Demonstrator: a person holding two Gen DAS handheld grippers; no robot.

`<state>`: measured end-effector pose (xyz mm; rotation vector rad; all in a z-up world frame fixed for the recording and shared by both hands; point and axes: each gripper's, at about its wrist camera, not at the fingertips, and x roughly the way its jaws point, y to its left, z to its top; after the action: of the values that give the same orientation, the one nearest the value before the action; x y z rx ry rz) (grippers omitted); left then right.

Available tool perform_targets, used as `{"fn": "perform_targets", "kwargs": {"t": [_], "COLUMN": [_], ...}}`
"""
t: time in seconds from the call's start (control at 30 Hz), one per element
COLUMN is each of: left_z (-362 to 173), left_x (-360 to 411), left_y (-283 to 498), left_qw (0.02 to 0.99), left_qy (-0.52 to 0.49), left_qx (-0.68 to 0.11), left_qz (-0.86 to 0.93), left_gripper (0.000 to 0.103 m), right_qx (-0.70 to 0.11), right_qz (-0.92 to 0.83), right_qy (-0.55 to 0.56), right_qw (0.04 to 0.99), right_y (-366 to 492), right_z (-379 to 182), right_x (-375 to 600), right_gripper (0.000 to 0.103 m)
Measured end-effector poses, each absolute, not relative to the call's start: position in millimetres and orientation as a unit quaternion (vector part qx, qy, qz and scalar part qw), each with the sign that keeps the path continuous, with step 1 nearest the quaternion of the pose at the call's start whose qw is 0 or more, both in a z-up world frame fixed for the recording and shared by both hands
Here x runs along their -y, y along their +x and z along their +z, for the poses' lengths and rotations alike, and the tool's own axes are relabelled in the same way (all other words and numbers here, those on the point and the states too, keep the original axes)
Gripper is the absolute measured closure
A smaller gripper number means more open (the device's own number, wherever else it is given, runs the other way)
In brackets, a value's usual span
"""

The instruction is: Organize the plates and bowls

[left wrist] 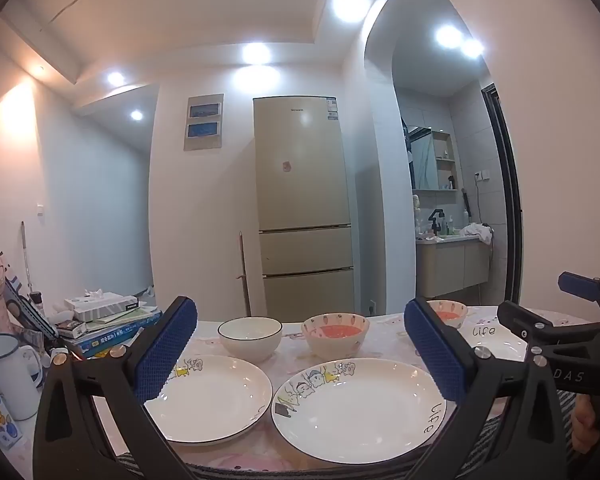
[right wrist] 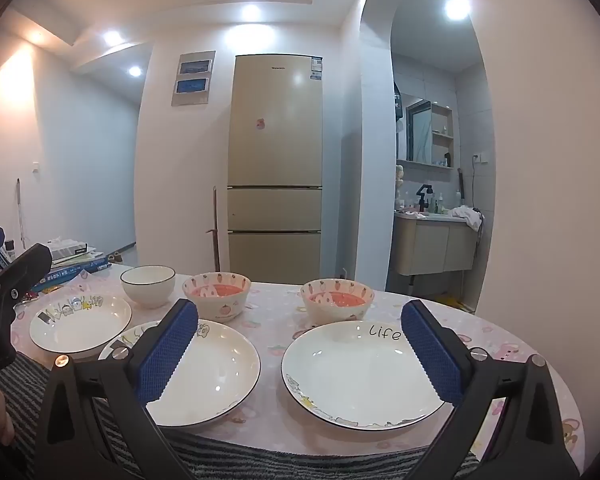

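While every dish lies single on the bench [right wrist: 500,344], no stacking appears done. Left to right: left plate [right wrist: 80,324], white bowl [right wrist: 148,286], middle plate [right wrist: 208,372], first pink bowl [right wrist: 216,296], second pink bowl [right wrist: 337,300], right plate [right wrist: 364,376]. Left gripper [left wrist: 300,356] and right gripper [right wrist: 300,356] are both spread wide, holding nothing. Judged remaining: nesting three plates and three bowls.

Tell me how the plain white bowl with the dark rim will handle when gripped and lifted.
The white bowl looks like glazed ceramic, so probably stiff, breakable and fairly heavy for its size. Its glossy wall may slip between the jaws; gripping over the rim seems safer. It stands upright on a narrow foot close to a plate, so a sideways push would likely slide it into that.
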<state>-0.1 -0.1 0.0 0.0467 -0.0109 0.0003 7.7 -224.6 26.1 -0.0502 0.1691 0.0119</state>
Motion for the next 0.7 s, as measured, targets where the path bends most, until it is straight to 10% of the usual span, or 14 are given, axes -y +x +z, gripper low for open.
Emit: {"fn": "perform_targets", "kwargs": {"t": [0.7], "left_z": [0.8], "left_x": [3.6], "left_y": [3.0], "left_qw": [0.999], "left_qy": [0.032], "left_qx": [-0.010], "left_qz": [0.004], "left_gripper": [0.000], "right_qx": [-0.074], "right_qz": [0.008], "right_qy": [-0.038], "right_qw": [0.996], "right_y": [4.9], "right_z": [25.0], "right_x": [218.8], "right_gripper": [0.000]}}
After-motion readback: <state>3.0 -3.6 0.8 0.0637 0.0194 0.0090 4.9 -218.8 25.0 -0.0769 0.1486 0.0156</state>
